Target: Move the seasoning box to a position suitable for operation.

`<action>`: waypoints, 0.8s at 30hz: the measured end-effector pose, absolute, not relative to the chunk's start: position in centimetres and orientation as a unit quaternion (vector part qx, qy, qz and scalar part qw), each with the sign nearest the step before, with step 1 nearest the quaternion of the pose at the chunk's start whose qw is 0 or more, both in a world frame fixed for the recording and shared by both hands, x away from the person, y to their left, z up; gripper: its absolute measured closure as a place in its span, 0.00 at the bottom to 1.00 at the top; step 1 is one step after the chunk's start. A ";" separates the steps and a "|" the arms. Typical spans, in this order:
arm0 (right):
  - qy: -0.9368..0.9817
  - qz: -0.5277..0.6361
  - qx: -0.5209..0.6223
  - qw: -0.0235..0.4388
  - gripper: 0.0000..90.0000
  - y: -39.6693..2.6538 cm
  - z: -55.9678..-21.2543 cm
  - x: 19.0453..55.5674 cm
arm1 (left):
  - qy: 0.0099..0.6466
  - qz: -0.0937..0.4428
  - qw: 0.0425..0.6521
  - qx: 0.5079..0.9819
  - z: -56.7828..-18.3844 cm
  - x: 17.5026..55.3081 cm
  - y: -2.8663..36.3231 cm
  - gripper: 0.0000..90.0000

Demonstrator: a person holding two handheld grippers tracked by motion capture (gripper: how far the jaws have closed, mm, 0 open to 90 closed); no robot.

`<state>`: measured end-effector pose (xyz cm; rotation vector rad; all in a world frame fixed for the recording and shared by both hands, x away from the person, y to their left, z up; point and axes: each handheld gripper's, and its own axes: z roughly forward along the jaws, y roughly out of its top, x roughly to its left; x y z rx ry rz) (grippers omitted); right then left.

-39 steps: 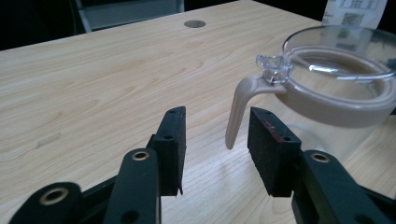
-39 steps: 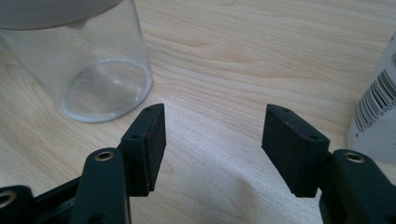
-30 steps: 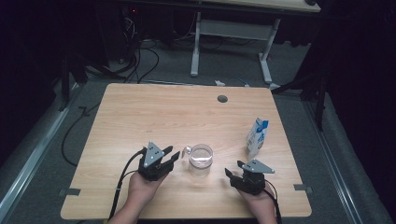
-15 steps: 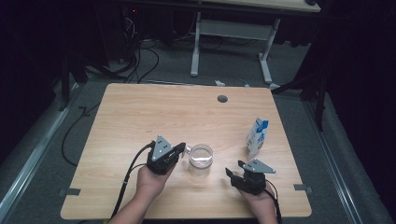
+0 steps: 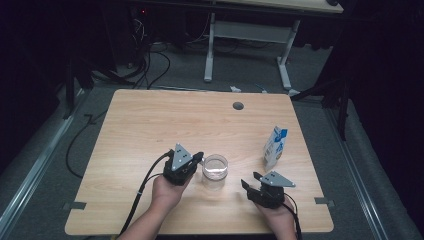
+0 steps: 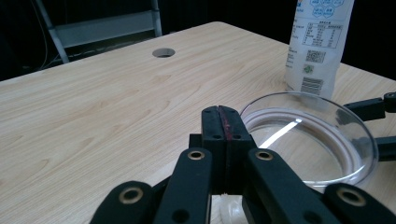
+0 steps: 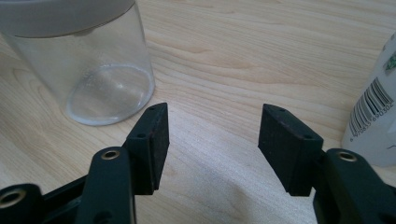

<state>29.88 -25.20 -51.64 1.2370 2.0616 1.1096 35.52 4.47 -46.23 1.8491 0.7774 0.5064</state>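
Glass betw. both hand-held grippers

At the upper right of the left gripper view, the milk carton carries a white panel of small print too fine to read, a QR code and, below it, a barcode. At the right edge of the right gripper view, its barcode bears digits, roughly "690302", partly cut off.

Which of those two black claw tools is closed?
The left gripper, beside the glass: its jaws press together. The right gripper has a clear gap between its jaws.
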 end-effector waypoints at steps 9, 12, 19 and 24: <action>0.753 0.410 0.452 0.245 0.52 -25.2 -51.6 29.7 | 0.318 0.216 0.512 0.769 -46.6 35.5 4.2 1.00; 0.751 0.414 0.453 0.243 0.55 -25.3 -51.5 29.6 | 0.317 0.217 0.509 0.770 -46.6 35.5 4.0 1.00; 0.748 0.421 0.451 0.244 0.63 -25.3 -51.2 29.5 | 0.319 0.231 0.508 0.766 -46.6 35.4 4.1 1.00; 0.751 0.420 0.447 0.244 0.67 -25.0 -51.3 29.7 | 0.320 0.232 0.507 0.766 -46.6 35.5 4.4 1.00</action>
